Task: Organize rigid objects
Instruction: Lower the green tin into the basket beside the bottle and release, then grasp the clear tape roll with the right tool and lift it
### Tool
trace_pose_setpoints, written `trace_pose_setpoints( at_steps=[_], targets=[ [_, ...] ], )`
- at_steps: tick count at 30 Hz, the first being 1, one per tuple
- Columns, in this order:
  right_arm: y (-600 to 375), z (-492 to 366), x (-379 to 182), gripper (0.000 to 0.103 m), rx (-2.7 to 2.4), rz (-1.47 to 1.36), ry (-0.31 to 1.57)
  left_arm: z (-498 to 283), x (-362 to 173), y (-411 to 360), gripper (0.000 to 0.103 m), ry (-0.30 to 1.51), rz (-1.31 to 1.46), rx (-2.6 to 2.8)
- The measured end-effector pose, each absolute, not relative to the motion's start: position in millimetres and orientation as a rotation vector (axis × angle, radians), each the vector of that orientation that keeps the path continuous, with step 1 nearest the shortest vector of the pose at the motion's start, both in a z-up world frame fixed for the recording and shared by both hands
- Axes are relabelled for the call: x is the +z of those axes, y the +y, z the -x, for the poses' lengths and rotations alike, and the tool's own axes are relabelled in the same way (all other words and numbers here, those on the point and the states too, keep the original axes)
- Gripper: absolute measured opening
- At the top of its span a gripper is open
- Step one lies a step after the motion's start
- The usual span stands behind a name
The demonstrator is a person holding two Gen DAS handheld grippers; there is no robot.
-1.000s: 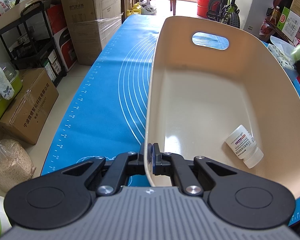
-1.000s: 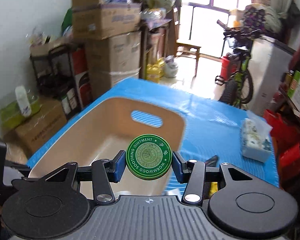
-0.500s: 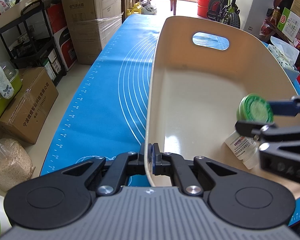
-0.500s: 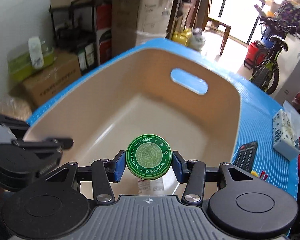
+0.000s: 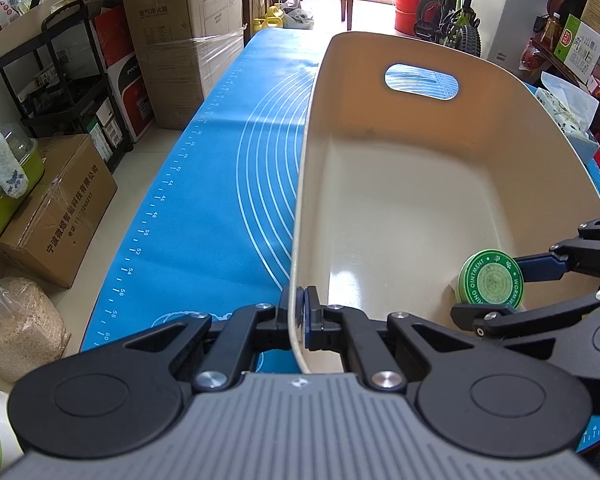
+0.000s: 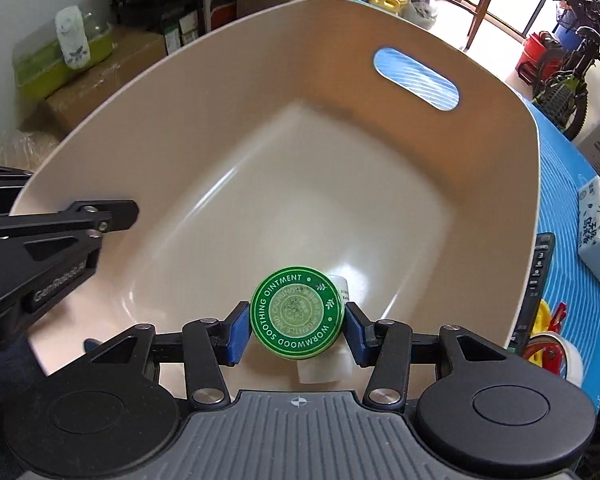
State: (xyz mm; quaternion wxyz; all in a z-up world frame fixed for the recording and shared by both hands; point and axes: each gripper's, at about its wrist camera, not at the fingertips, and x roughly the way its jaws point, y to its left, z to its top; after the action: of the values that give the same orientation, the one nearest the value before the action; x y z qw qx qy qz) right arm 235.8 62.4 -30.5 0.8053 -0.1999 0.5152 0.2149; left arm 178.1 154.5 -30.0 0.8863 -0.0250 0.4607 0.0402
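Since half a second ago the right gripper (image 6: 296, 330) has dropped deep into the tub (image 5: 500, 152), jaws clamped on the green tin (image 6: 297, 318), just above the white bottle (image 6: 320, 368) on the tub floor. Best to release low, beside the bottle. The left gripper (image 5: 299, 314) pinches the tub's near rim; a remote (image 6: 538, 276) lies right of the tub.

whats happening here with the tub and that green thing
A person with two handheld grippers is sorting small items into a beige plastic tub on a blue mat. The left gripper is clamped on the tub's near rim, steadying it. The right gripper holds a round green ointment tin low inside the tub, just above a white pill bottle lying on the bottom. The tin is not yet released.
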Motion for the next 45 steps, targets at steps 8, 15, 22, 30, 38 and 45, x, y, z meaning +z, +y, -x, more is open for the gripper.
trace_pose_setpoints(
  at_steps=[8,15,22,30,38,45],
  targets=[
    [53.3,-223.7,-17.2,0.069,0.486,0.378,1.026,-177.9,-30.3,154.0,0.006,0.96,0.055,0.084],
    [33.2,-210.1,16.0,0.081,0.458,0.345,0.912,-178.1,-30.5,153.4,0.006,0.967,0.056,0.083],
    [-21.7,-204.8,46.9,0.084,0.391,0.249,0.827,-178.4,-30.3,153.7,0.006,0.967,0.056,0.084],
    [-95.4,-207.3,54.8,0.091,0.269,0.152,0.788,-178.4,-30.2,153.9,0.006,0.968,0.056,0.084],
    [-158.9,-218.7,25.2,0.089,0.152,0.085,0.848,-178.4,-30.3,153.9,0.006,0.967,0.056,0.084],
    [-177.2,-228.7,-6.8,0.078,0.153,0.048,0.91,-178.4,-30.3,153.9,0.006,0.967,0.056,0.084]
  ],
)
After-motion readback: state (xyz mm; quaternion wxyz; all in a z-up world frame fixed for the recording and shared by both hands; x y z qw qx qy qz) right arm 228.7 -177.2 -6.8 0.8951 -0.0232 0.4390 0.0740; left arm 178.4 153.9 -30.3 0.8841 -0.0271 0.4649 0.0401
